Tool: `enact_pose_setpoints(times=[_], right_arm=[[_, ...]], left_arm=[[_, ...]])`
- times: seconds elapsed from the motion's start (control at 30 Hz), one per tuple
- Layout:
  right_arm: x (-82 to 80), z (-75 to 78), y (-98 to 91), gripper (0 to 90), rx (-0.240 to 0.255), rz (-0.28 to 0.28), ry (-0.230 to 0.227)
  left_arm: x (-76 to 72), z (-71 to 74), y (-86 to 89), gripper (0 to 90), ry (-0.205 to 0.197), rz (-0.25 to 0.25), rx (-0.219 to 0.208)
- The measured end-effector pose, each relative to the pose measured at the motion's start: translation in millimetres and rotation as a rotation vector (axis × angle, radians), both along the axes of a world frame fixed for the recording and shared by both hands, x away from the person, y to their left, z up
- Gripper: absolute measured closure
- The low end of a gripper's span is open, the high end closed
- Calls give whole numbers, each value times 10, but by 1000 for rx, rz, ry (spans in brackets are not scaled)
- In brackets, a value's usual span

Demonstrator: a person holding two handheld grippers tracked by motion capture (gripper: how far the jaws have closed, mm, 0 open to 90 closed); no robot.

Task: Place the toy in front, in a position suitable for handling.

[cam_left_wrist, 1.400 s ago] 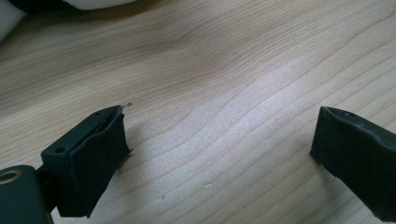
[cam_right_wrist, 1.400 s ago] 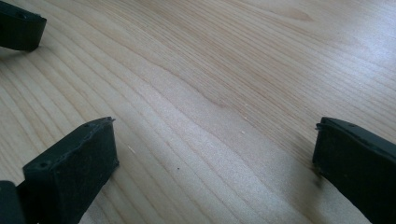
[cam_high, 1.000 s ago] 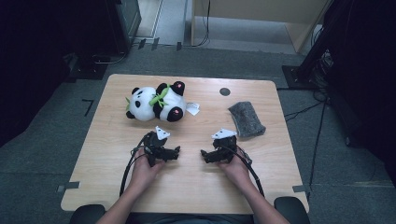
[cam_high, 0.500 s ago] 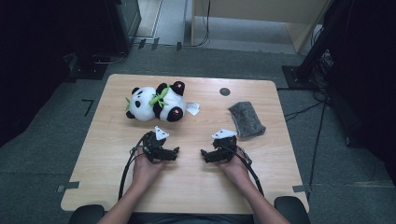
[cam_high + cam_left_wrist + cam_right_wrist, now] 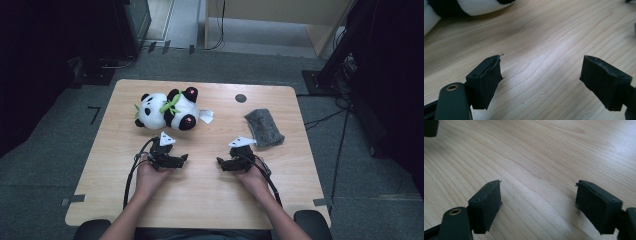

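Two grippers sat low on the desk [image 5: 210,200], facing each other. Left gripper [image 5: 184,158]: fingers [image 5: 485,82] apart, had just been closing, nothing between them but bare wood. Right gripper [image 5: 220,162]: same, fingers [image 5: 485,205] apart, just been closing, empty. Panda [image 5: 167,109] lay on its side just beyond my left gripper, not touching. Grey cloth [image 5: 264,128] lay near my right gripper, toward the far right.
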State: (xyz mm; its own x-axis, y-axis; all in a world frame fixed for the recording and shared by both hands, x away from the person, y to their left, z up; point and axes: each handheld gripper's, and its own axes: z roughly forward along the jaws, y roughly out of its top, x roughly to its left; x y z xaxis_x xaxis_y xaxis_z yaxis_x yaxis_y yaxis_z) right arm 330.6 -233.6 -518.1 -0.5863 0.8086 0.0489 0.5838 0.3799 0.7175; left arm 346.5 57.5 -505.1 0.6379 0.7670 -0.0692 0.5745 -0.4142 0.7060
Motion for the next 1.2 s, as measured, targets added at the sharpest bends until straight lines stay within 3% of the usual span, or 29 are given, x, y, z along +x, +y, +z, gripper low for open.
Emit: enact_pose_setpoints(times=[0.17,0.23,0.33,0.5,0.53,0.6,0.8,0.93,1.2], right_arm=[[13,24,-22,237,7,0,9],[12,40,-32,245,10,0,5],[16,69,-54,254,25,-5,3],[28,116,-104,276,46,-9,8],[30,123,-111,279,51,-11,8],[34,136,-124,287,52,-11,10],[40,166,-158,298,57,-7,18],[39,194,-187,308,69,-1,28],[43,223,-209,335,60,24,13]], left_arm=[[21,58,85,171,10,-5,-45],[26,106,168,239,2,-16,-72],[35,123,224,248,6,-4,-94],[36,157,279,264,5,-14,-90],[36,157,279,305,5,-14,-90],[61,198,286,320,24,-54,-78],[105,260,351,320,31,-57,-123],[130,315,391,322,13,-58,-91],[211,383,430,330,10,-47,-84]])
